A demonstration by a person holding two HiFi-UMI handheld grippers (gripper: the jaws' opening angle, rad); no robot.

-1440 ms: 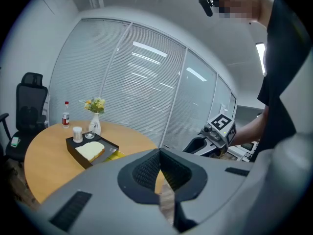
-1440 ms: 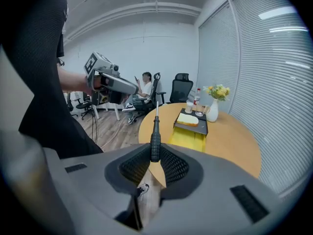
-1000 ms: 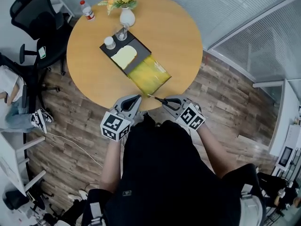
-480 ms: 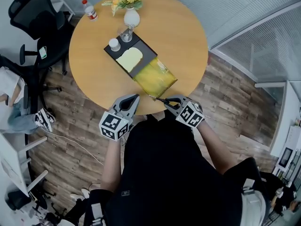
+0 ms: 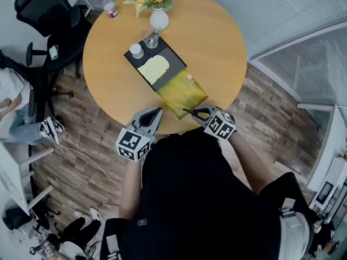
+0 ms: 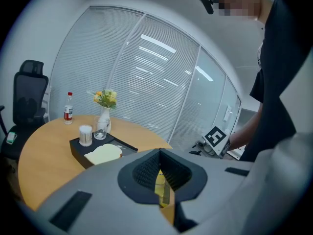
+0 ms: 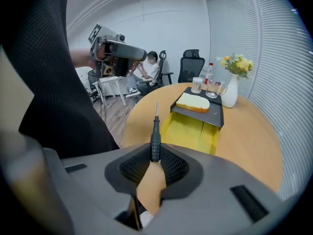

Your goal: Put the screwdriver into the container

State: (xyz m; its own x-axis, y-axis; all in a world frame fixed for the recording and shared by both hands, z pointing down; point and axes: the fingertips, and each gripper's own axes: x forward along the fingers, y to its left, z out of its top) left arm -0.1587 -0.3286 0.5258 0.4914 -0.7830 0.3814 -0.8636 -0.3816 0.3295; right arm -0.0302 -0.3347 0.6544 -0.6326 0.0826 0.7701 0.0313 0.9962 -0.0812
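Observation:
In the head view a black screwdriver (image 5: 187,111) sticks out leftward from my right gripper (image 5: 198,112), which is shut on its handle at the table's near edge. Its metal tip lies just short of the near corner of the yellow container (image 5: 182,92). The right gripper view shows the screwdriver (image 7: 155,138) upright between the jaws of the right gripper (image 7: 155,154), with the yellow container (image 7: 188,129) just beyond. My left gripper (image 5: 156,112) hovers at the table edge left of the screwdriver. In its own view the left gripper (image 6: 160,153) is shut with nothing in it.
A black tray (image 5: 173,58) with a bread slice (image 5: 154,69) and a white cup (image 5: 137,50) adjoins the container's far side. A glass (image 5: 152,37), a flower vase (image 5: 159,16) and a water bottle (image 5: 110,7) stand beyond. An office chair (image 5: 40,4) and a seated person (image 5: 11,99) are at the left.
The head camera has shifted, so the table sits slightly lower and to the right. Both grippers keep nearly the same places at the table edge; the right one still holds the screwdriver.

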